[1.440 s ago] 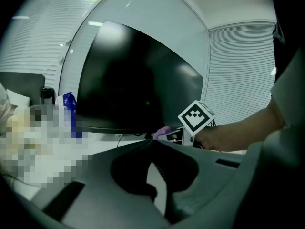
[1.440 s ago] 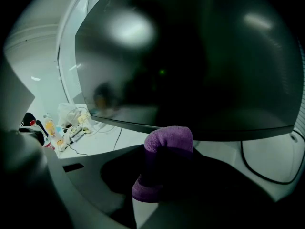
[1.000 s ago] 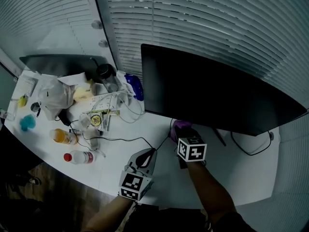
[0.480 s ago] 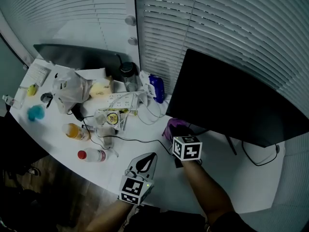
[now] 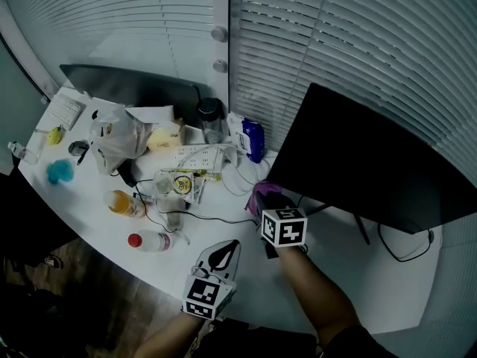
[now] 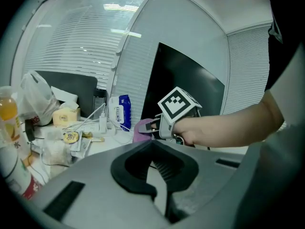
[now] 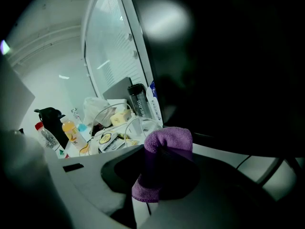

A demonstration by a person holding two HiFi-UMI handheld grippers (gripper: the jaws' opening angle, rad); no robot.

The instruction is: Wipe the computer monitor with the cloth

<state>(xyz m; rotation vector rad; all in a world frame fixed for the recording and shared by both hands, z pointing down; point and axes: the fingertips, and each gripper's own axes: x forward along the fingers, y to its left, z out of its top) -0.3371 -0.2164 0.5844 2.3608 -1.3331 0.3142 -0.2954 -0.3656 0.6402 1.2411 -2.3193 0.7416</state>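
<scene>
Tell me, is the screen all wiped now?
Not yet, it seems. Done: the purple cloth is picked up, pinched in the right gripper. Now: it sits by the monitor's lower left corner; whether it touches isn't clear. Left: wiping across the dark screen. The left gripper is shut and empty.

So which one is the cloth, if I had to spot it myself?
Find the big black monitor on the white desk. At its lower left corner, the right gripper pinches a small bundled cloth. It is the only purple thing there, unlike the blue packet nearby.
</scene>
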